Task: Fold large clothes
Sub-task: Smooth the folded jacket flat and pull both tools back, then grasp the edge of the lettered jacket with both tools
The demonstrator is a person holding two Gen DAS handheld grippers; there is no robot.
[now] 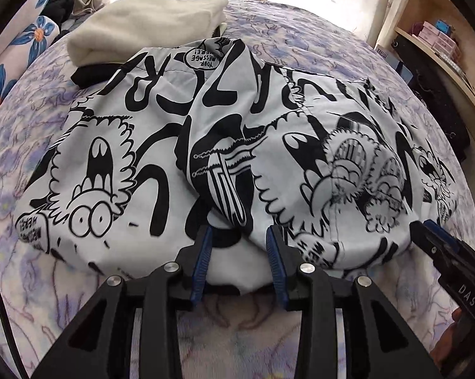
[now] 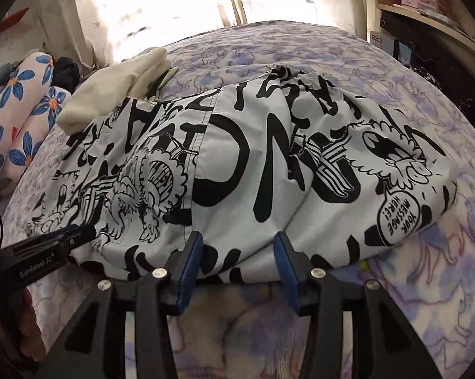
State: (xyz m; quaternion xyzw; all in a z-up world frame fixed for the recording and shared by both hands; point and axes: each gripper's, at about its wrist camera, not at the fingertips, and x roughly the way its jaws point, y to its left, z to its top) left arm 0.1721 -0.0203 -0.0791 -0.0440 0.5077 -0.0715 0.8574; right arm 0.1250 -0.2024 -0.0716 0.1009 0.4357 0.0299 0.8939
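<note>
Garment (image 1: 237, 145) of pale grey woven cloth, printed with black cartoon figures and speech bubbles, lies in a rumpled, roughly folded heap at the centre of the bed (image 1: 300, 41), its near hem reaching toward six o'clock in both wrist views. Soft ridges run through the middle of the fabric, which suggests a thin, limp material that will slide rather than hold a crease.

The left gripper (image 1: 239, 252) stands over the near hem at six o'clock, jaws parted, blue ribbed pads on either side of the cloth edge and not pressing it; nothing is held. The right gripper (image 2: 237, 252) is likewise parted over the hem and empty; in the left view it shows at four o'clock (image 1: 433, 237), beside the garment's right edge. Both tools sit side by side along the same hem, probably so that the next fold can be lifted evenly.

A cream folded cloth (image 1: 149, 28), thick and fleecy in look, rests at eleven o'clock upon a black item (image 1: 89, 74), touching the garment's far edge. The bedspread is matt, lilac-patterned. A flowered cushion (image 2: 26, 101) lies at nine o'clock; shelves (image 1: 439, 41) stand at two o'clock.
</note>
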